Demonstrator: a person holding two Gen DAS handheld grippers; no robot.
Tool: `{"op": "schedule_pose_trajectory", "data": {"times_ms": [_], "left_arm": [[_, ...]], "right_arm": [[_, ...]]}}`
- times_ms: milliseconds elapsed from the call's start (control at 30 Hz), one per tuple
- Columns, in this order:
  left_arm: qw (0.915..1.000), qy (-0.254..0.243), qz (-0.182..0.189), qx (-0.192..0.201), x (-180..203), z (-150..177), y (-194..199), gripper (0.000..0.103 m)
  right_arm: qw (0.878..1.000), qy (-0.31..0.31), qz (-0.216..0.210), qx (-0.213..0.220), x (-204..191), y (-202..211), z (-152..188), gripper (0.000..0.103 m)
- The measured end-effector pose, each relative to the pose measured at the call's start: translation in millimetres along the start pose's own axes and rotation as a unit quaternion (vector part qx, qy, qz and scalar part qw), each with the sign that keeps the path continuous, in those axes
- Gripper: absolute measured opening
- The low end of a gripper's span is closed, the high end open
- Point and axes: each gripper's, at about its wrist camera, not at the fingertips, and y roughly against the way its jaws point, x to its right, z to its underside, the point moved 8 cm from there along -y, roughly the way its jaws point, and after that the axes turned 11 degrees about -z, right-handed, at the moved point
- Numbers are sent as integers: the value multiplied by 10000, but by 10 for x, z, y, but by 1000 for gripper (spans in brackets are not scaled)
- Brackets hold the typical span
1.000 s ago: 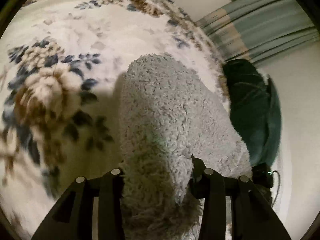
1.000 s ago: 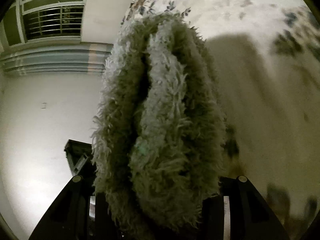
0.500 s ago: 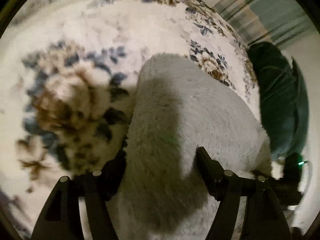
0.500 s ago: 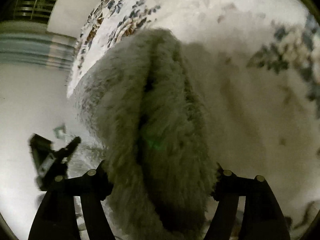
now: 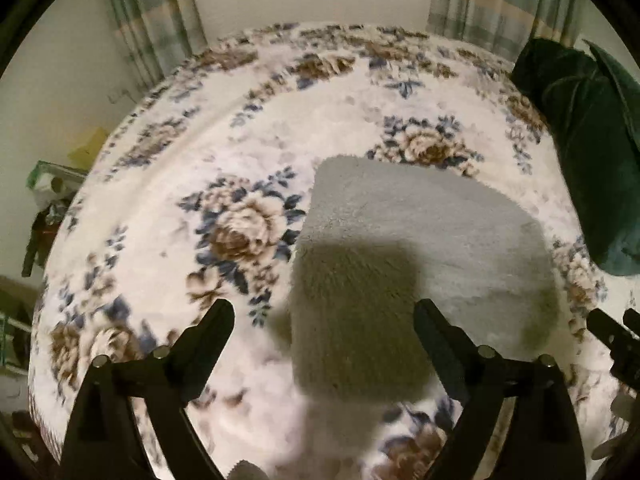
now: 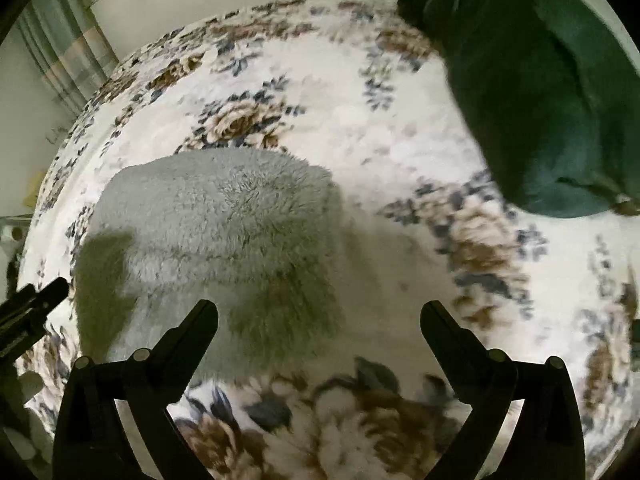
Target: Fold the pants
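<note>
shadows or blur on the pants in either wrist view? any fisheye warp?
Left wrist: a dark blocky shadow covers the near part of the grey fleece pants; the floral blanket is motion-smeared and bulges like a dome. Right wrist: shadow patches on the pants' near edge; fleece fairly sharp, blanket flowers and green pillow blurred; dark vignette at the corners.

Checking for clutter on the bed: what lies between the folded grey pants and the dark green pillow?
Only bare floral blanket. The right wrist view shows the pants and the pillow apart, with nothing between them.
</note>
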Motion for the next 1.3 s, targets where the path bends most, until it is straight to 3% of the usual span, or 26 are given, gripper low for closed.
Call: {"op": "schedule_pose_trajectory", "data": {"times_ms": [100,300,533,833,1033,1300], "left_arm": [[9998,135,-13,176,-44,26,431,94],[9981,283,-81,540,-125,193,1465,94],[9943,280,-188,1014,-162,527,2819,94],[9883,325,-60,1490,-192,1074,4438,94],[9853,412,-40,1657,-341,1309,5043,94],[9833,654,-64,1699,-599,1507,5398,94]], "right_arm": [[9995,120,136,260,14,580,134,103],[9975,205,-13,669,38,1644,339,103],[9923,411,-196,1151,5,3164,710,103],[9820,661,-418,1721,-11,5010,1324,103],[9730,924,-391,2080,-55,5970,1703,103],[9694,1058,-522,2154,-222,6650,2016,103]]}}
